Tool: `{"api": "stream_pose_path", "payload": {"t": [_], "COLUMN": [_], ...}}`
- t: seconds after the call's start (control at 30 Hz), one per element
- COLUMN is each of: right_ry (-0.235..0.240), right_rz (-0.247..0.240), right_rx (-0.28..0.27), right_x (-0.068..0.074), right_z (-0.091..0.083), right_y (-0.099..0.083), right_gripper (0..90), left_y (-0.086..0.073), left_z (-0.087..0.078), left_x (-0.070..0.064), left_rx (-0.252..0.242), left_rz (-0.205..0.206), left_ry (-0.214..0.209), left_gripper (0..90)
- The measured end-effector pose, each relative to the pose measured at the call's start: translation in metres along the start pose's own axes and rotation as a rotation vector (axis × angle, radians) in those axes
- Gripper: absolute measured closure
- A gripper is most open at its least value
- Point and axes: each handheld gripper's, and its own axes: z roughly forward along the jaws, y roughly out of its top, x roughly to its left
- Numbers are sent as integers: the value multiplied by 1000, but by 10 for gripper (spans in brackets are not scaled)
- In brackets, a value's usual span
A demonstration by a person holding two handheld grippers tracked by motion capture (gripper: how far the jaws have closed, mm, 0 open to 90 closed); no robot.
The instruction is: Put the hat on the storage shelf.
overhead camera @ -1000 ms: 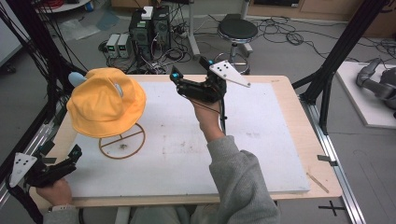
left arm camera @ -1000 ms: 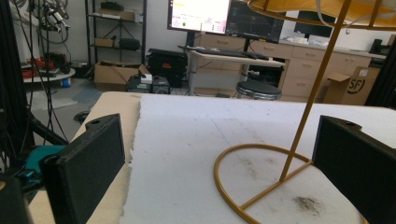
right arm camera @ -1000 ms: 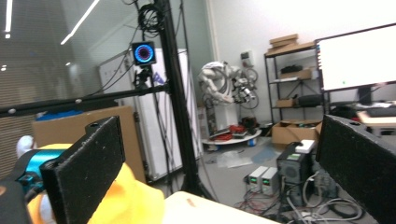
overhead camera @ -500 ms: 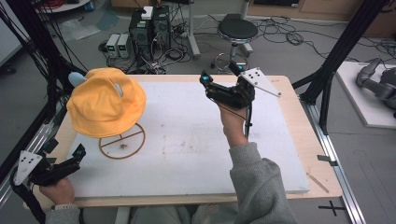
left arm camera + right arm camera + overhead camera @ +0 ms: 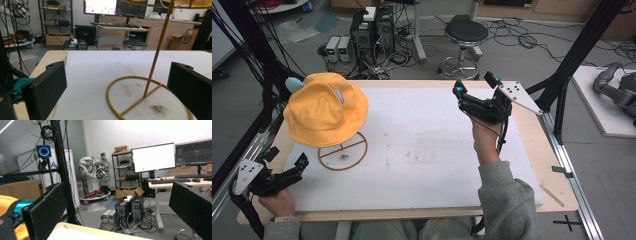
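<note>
White bench (image 5: 422, 165): yellow hat (image 5: 324, 116) is perched on its stand (image 5: 343, 152) near the left edge; both hand-held grippers, left (image 5: 302, 162) and right (image 5: 458, 90), are held wide open, empty; a reach toward the hat seems next.

Even indoor light, soft shadows, bright monitor glare, slight blur

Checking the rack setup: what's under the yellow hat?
The yellow hat sits on a yellow wire stand; its pole and ring base on the white mat are visible. The stand's top is covered by the hat.
</note>
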Motion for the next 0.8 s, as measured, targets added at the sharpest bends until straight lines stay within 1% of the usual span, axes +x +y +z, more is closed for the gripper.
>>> {"api": "stream_pose_path", "payload": {"t": [0.07, 0.3, 0.37, 0.4, 0.5, 0.57, 0.8], "right_ry": [-10, -33, -46, -57, -61, -71, -99], "right_rz": [-9, -7, -9, -11, -11, -19, -22], "right_rx": [-1, -2, 7, 6, 7, 17, 40], "right_x": [-4, -17, -22, -26, -30, -34, -45], "right_z": [-5, -22, -27, -32, -36, -39, -50], "right_y": [1, 0, -1, -2, -3, -5, -13], "right_gripper": [9, 9, 9, 9, 9, 9, 9], "left_y": [0, 0, 0, 0, 1, 1, 0], "left_z": [0, 1, 1, 1, 2, 2, 2], "left_x": [0, -1, -2, -2, -2, -3, -3], "left_rx": [0, -2, -1, 0, 1, 1, 6], "left_rz": [2, 4, 3, 6, 8, 9, 11], "left_ry": [1, 3, 1, -1, -1, -2, -2], "left_gripper": [27, 27, 27, 27, 27, 27, 27]}}
